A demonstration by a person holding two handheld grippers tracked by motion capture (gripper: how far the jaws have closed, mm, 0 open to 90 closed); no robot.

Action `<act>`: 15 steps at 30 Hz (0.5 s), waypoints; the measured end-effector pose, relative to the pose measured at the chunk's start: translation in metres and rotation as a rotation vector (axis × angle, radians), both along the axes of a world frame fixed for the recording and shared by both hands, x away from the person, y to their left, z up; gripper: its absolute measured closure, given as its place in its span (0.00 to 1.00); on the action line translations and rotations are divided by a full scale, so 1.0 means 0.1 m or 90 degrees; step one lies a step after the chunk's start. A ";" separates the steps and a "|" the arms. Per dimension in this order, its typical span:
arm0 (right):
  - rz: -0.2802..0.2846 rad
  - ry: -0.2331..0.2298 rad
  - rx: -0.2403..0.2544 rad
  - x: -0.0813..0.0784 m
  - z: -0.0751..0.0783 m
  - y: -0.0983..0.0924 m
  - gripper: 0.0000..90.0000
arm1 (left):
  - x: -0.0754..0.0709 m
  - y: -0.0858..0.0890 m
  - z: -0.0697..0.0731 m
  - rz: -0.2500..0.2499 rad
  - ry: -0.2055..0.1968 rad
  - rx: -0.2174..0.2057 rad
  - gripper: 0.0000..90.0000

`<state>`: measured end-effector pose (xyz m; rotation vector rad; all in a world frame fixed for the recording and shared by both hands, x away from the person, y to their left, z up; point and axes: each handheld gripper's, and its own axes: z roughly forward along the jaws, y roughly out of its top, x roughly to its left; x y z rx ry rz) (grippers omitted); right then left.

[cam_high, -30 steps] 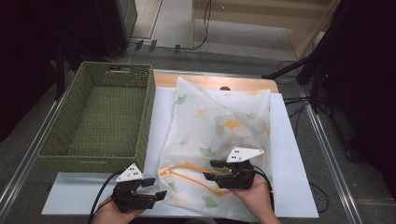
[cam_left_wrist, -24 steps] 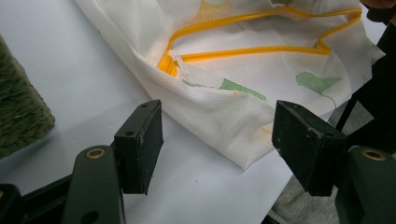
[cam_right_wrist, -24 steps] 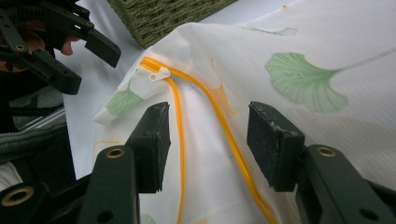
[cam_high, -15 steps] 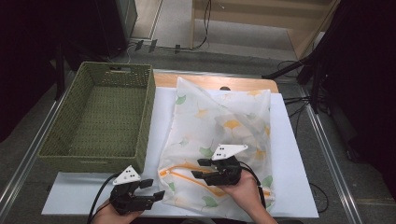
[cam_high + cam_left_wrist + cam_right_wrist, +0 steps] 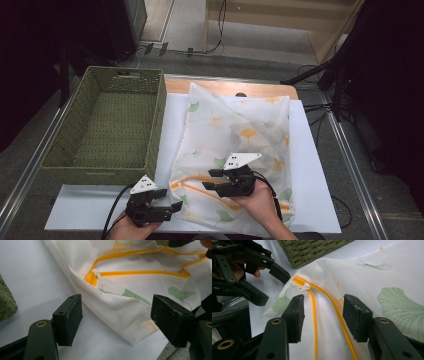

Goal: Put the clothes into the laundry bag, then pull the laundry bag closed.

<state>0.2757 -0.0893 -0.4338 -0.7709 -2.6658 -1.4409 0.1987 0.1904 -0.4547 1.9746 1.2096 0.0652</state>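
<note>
A white mesh bag [image 5: 235,130] printed with ginkgo leaves lies flat on the table, its orange zipper [image 5: 200,182] near the front edge. My left gripper [image 5: 169,199] sits at the bag's front left corner. Its jaws have just been opening; the bag's corner [image 5: 125,315] lies between them, untouched, with the white zipper pull [image 5: 98,277] just beyond. My right gripper [image 5: 209,179] hovers over the zipper, its jaws having just closed a little. It remains open, with both orange zipper lines [image 5: 332,305] running between its pads. In the right gripper view, the left gripper [image 5: 274,288] faces the zipper pull [image 5: 303,286].
A green woven basket [image 5: 157,125] stands empty to the left of the bag, its corner close to the zipper end [image 5: 312,250]. White sheeting [image 5: 90,210] covers the table under the bag. Cables and dark stands are on the floor behind.
My right gripper has moved left along the bag toward the zipper pull and the left gripper. The left gripper has stayed in place with its jaws a bit wider.
</note>
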 end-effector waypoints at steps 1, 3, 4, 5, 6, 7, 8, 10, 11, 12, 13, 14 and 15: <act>-0.001 0.001 -0.003 0.00 0.00 -0.01 0.58 | 0.01 -0.02 0.00 0.001 -0.002 0.006 0.28; 0.000 0.000 0.000 -0.01 0.00 -0.02 0.58 | 0.03 -0.06 -0.01 0.003 -0.003 0.016 0.27; 0.000 -0.001 0.000 -0.01 0.00 -0.03 0.58 | 0.05 -0.07 -0.01 0.004 -0.003 0.016 0.26; 0.000 -0.002 0.001 -0.01 0.00 -0.04 0.58 | 0.06 -0.09 -0.02 0.006 -0.003 0.017 0.26; -0.001 -0.001 0.002 -0.02 0.00 -0.05 0.58 | 0.07 -0.10 -0.02 0.006 -0.002 0.022 0.26; -0.005 0.000 0.002 -0.02 0.00 -0.06 0.58 | 0.08 -0.10 -0.02 0.007 0.000 0.022 0.25; -0.007 -0.001 0.003 -0.03 0.00 -0.07 0.58 | 0.09 -0.11 -0.03 0.016 0.001 0.023 0.25; -0.008 -0.003 0.004 -0.03 0.00 -0.09 0.58 | 0.13 -0.12 -0.06 0.018 0.004 0.024 0.25; -0.012 -0.002 0.004 -0.04 0.00 -0.10 0.58 | 0.14 -0.13 -0.07 0.019 0.011 0.026 0.25; -0.015 -0.001 0.004 -0.04 0.00 -0.10 0.58 | 0.15 -0.13 -0.07 0.018 0.008 0.026 0.25; -0.016 -0.002 0.003 -0.04 0.00 -0.11 0.58 | 0.16 -0.14 -0.07 0.016 0.007 0.026 0.26; -0.016 -0.004 0.003 -0.04 0.00 -0.12 0.58 | 0.17 -0.15 -0.07 0.016 0.007 0.025 0.26; -0.019 -0.003 0.003 -0.04 0.00 -0.13 0.58 | 0.18 -0.16 -0.07 0.015 0.006 0.024 0.27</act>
